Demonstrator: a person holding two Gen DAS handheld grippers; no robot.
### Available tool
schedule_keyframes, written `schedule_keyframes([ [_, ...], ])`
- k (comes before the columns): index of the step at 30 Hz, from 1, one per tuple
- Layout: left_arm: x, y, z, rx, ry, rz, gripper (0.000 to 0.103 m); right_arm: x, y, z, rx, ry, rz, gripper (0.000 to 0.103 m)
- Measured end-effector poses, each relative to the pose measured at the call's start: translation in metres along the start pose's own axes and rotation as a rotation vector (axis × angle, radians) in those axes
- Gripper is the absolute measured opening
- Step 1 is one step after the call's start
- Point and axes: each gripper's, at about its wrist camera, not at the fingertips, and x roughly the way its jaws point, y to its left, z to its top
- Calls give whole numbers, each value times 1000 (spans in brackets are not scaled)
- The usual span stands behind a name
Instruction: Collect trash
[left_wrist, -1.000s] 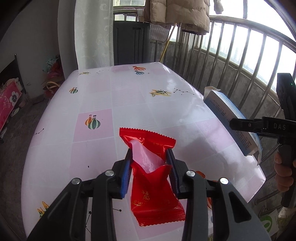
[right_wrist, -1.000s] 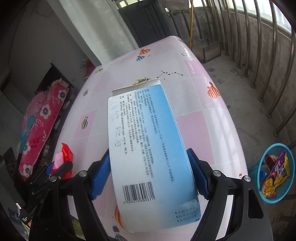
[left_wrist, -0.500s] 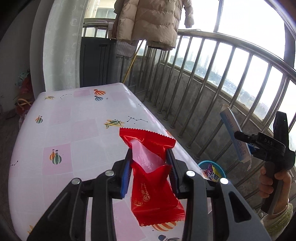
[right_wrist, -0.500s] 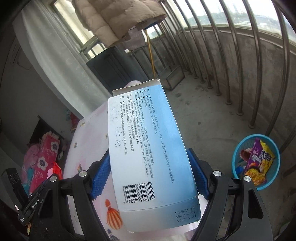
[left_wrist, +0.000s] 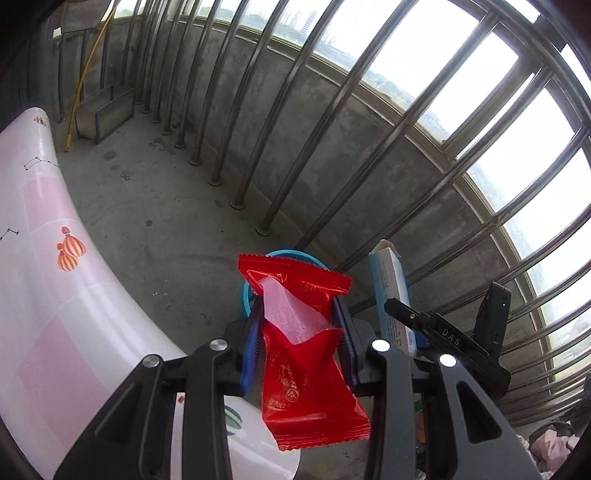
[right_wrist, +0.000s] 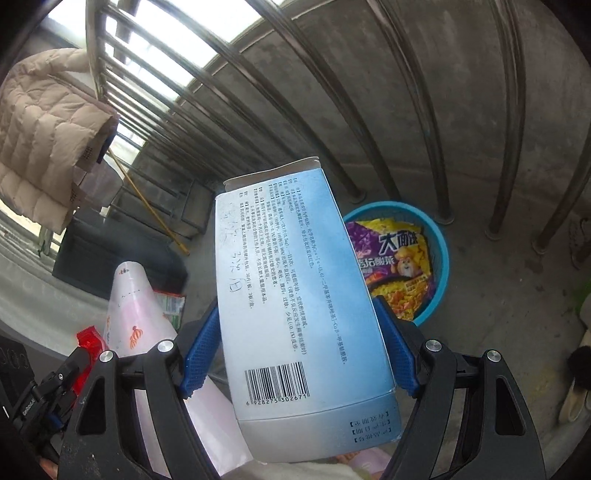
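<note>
My left gripper (left_wrist: 297, 323) is shut on a torn red snack wrapper (left_wrist: 306, 369), held in the air past the table edge and in front of a blue bin (left_wrist: 245, 291) on the floor. My right gripper (right_wrist: 295, 343) is shut on a flattened blue and white carton (right_wrist: 295, 295), held above the same blue bin (right_wrist: 439, 258), which holds a purple and yellow snack bag (right_wrist: 395, 258). The carton (left_wrist: 391, 295) and the right gripper (left_wrist: 410, 317) also show in the left wrist view, just right of the wrapper. The red wrapper (right_wrist: 88, 343) shows at lower left in the right wrist view.
The pink patterned table (left_wrist: 48, 295) lies to the left. A metal railing (left_wrist: 332, 122) on a concrete ledge runs behind the bin. A beige padded jacket (right_wrist: 44, 133) hangs at the left. Slippers (right_wrist: 576, 391) lie on the floor at the right.
Both grippers have swung right, away from the table, and tipped down toward the floor. The blue bin now sits straight ahead of both. Each still holds its item.
</note>
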Motion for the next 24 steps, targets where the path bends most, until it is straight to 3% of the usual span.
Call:
schedule_keyframes([
  [5,84,-36,34,20,77,-36,37,38,-39,23,145,8,26,75],
  [6,101,-40,40,14,80,-34,42,46,-49,27,164,8,24,76],
  [8,136,-42,45,15,79,-38,62,72,-67,32,199,13,24,91],
  [9,155,-44,45,20,98,-23,76,87,-78,34,208,25,10,93],
  [13,210,-34,39,-30,198,16,77,119,-123,23,305,62,-91,92],
  [18,190,-16,34,-97,185,-39,77,97,-144,12,331,6,-91,92],
  [24,122,-19,42,-60,56,-57,77,66,-121,20,271,-83,-76,91],
])
